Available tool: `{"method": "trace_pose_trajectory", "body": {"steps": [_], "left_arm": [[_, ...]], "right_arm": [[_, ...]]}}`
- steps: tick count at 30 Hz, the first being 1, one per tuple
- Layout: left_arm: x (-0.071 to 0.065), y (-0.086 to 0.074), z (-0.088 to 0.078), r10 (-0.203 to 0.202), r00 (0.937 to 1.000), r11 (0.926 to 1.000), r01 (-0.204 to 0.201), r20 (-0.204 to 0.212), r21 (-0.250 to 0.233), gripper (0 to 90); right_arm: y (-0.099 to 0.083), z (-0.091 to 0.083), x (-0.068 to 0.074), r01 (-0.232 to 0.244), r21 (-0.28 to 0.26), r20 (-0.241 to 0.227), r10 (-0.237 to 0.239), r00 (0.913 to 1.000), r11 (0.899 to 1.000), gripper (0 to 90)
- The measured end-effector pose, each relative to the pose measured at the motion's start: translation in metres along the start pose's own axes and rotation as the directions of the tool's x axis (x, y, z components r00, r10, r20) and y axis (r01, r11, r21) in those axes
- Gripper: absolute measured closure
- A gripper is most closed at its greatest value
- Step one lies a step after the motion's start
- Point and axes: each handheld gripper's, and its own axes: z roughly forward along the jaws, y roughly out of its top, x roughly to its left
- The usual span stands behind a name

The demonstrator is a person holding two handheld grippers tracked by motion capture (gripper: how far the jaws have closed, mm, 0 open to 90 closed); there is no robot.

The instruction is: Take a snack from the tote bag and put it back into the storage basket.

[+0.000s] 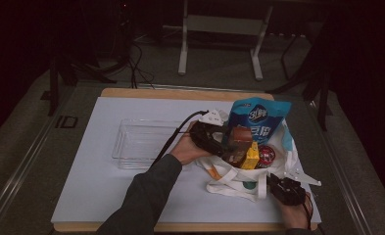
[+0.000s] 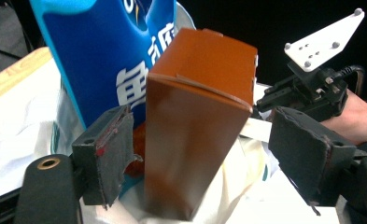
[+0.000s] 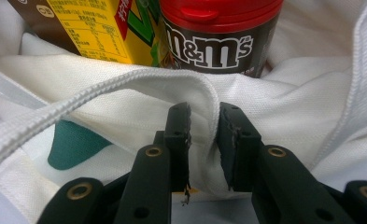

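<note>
Currently, a brown carton (image 2: 197,126) is framed between the wide-open jaws of the left gripper (image 2: 209,154), untouched, standing in the white tote bag (image 1: 234,183) at table centre-right. At five o'clock, the bag's rim (image 3: 172,79) is pinched by the right gripper (image 3: 203,140).

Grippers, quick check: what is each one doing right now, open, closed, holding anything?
Left gripper: open, jaws either side of the brown carton, not clamped on it.
Right gripper: closed on a fold of the white bag.

White table (image 1: 97,196): clear tray (image 1: 141,142), cloth bag (image 1: 234,183).
</note>
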Motion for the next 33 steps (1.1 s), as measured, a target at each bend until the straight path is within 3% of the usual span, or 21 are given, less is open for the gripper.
{"method": "trace_pose_trajectory", "body": {"steps": [11, 16, 21, 26, 33], "left_arm": [[0.003, 0.008, 0.013, 0.039, 0.9992, 0.9992, -0.039, 0.004, 0.0, 24.3], [0.004, 0.006, 0.021, 0.034, 0.9982, 0.9992, -0.034, 0.049, -0.02, 25.3], [0.001, 0.005, 0.028, 0.041, 0.9985, 0.9992, -0.041, 0.036, -0.002, 32.7], [-0.001, 0.004, 0.034, 0.028, 0.9992, 0.9996, -0.029, 0.027, 0.005, 33.3], [-0.005, 0.004, 0.033, 0.045, 0.9989, 0.9989, -0.045, 0.012, 0.009, 38.9]], "right_arm": [[-0.001, 0.0, -0.001, -0.007, 0.0, -0.012, 0.007, 0.9999, 1.0, 74.3], [-0.001, 0.0, -0.002, -0.008, -0.001, -0.017, 0.008, 0.9998, 1.0, 74.3], [-0.001, 0.0, -0.002, -0.009, -0.001, -0.019, 0.008, 0.9998, 1.0, 74.3], [-0.001, 0.0, -0.002, -0.009, 0.0, -0.019, 0.009, 0.9998, 1.0, 74.3], [-0.001, 0.0, -0.002, -0.008, -0.001, -0.02, 0.008, 0.9998, 1.0, 74.4]]}}
